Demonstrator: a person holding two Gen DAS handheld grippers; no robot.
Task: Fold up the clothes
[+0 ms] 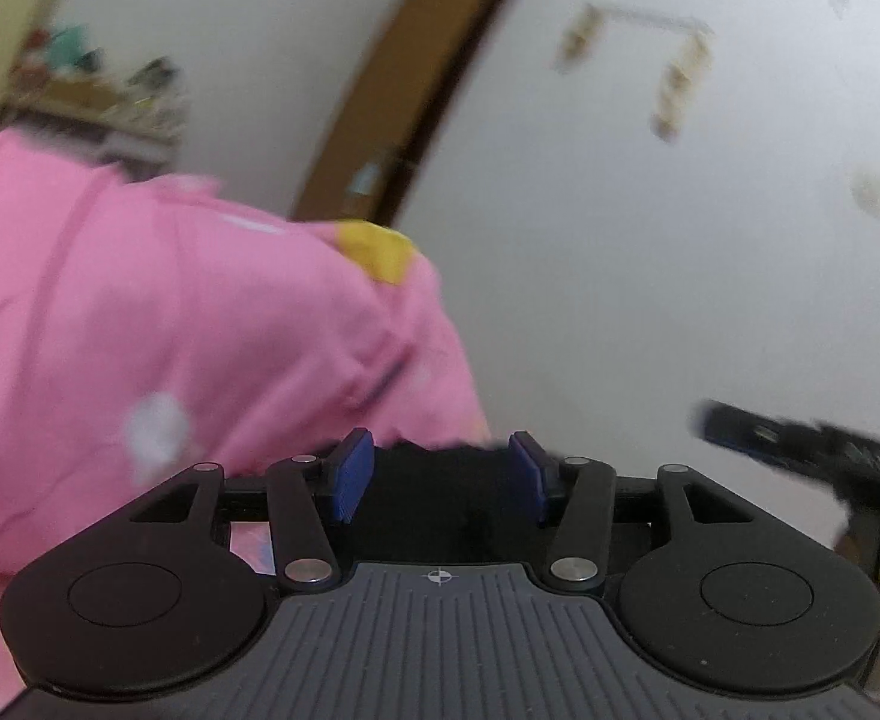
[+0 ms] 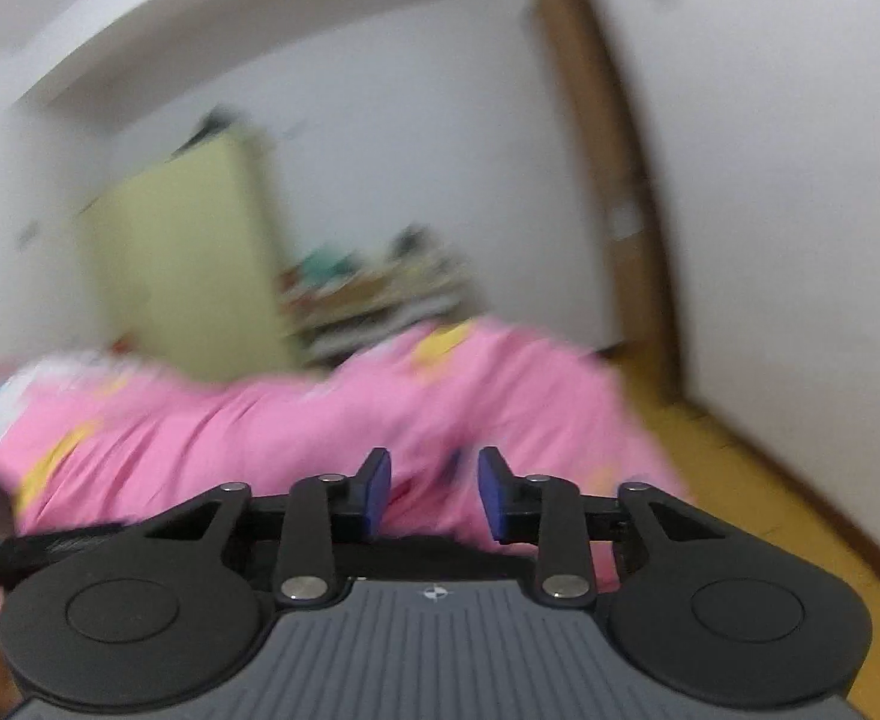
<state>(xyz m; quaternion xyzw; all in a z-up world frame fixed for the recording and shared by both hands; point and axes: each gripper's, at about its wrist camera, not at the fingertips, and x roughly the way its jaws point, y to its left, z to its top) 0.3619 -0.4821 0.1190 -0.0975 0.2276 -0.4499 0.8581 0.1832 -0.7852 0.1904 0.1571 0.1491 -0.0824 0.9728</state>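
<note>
Both tools, left tool (image 1: pixel 441 477) and right tool (image 2: pixel 434 495), are seen parted, nothing gripped. Pink patterned cloth (image 2: pixel 332 414) is heaped ahead on bed, blurred. Fold stage cannot be judged; an edge must be located.

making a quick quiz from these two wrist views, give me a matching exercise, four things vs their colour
Things:
1. cloth
2. door
3. cupboard
4. finger pads of the right gripper

Colours:
a. pale yellow-green
b. blue
c. pink with yellow patches
d. brown

Pairs: 1-c, 2-d, 3-a, 4-b
</note>
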